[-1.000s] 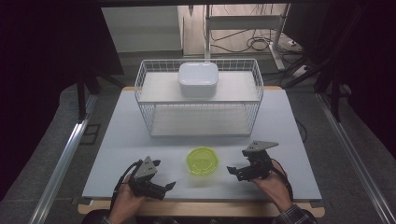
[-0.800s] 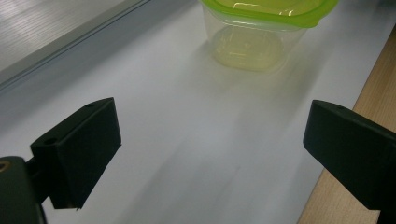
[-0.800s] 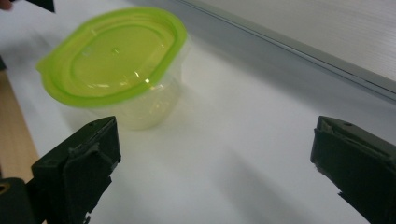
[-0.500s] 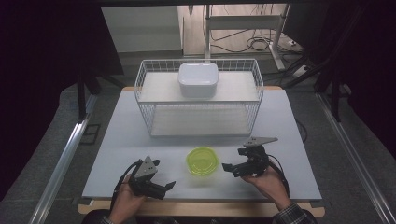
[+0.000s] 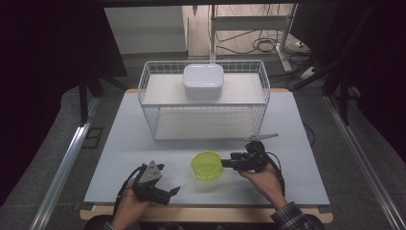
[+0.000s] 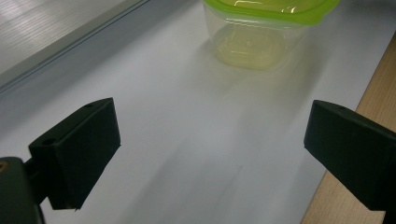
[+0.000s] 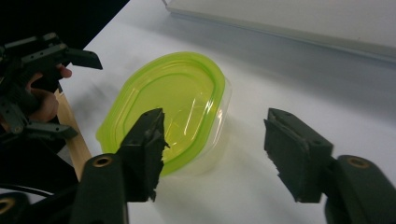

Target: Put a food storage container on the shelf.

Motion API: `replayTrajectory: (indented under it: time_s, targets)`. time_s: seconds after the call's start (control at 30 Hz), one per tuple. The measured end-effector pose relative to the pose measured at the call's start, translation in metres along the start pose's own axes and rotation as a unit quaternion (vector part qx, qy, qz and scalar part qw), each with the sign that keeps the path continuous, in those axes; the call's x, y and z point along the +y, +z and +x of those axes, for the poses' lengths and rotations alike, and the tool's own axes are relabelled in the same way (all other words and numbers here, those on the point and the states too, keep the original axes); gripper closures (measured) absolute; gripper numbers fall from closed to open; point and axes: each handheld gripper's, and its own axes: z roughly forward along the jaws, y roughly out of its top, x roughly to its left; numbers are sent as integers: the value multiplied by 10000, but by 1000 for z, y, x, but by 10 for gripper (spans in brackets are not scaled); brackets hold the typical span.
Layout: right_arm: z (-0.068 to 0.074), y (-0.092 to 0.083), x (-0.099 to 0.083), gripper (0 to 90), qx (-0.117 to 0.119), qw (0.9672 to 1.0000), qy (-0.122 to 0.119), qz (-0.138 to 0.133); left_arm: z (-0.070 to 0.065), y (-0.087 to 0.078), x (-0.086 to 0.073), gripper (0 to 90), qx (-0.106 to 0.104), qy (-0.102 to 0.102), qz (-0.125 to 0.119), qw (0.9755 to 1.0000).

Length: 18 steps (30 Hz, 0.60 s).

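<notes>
At the near middle of the table (image 5: pixel 143 139), green-lidded container (image 5: pixel 206 165): light, thin, slippery plastic, best pinched at the lid rim. Right gripper (image 7: pixel 212 140) half open, jaws just closing, one over the rim, nothing pinched. Left gripper (image 6: pixel 210 140) wide open, empty. Wire basket (image 5: pixel 158 120) with white box (image 5: pixel 203 81) farther off, clear.

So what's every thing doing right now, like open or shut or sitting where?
Green-lidded container: lid on, upright on the table, not gripped.
White box: closed, on top of the wire basket.
Wire basket: upright on the table.
Left gripper: open, nothing between its jaws.
Right gripper: open, jaws just been closing, one over the container's lid, one beside it.
</notes>
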Motion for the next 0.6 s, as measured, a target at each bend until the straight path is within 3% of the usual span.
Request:
replayTrajectory:
  time_s: [0.23, 0.4, 0.6]
  targets:
    - [-4, 16, 9, 534, 98, 9992, 321, 194, 0, 0, 0, 34, -2, 20, 12, 10000]
    - [-9, 25, 10, 603, 313, 9969, 651, 299, -1, 1, 0, 33, -10, 30, 34, 10000]
    - [-14, 29, 11, 747, 428, 9951, 825, 349, -1, 1, 0, 33, -18, 86, 75, 9999]
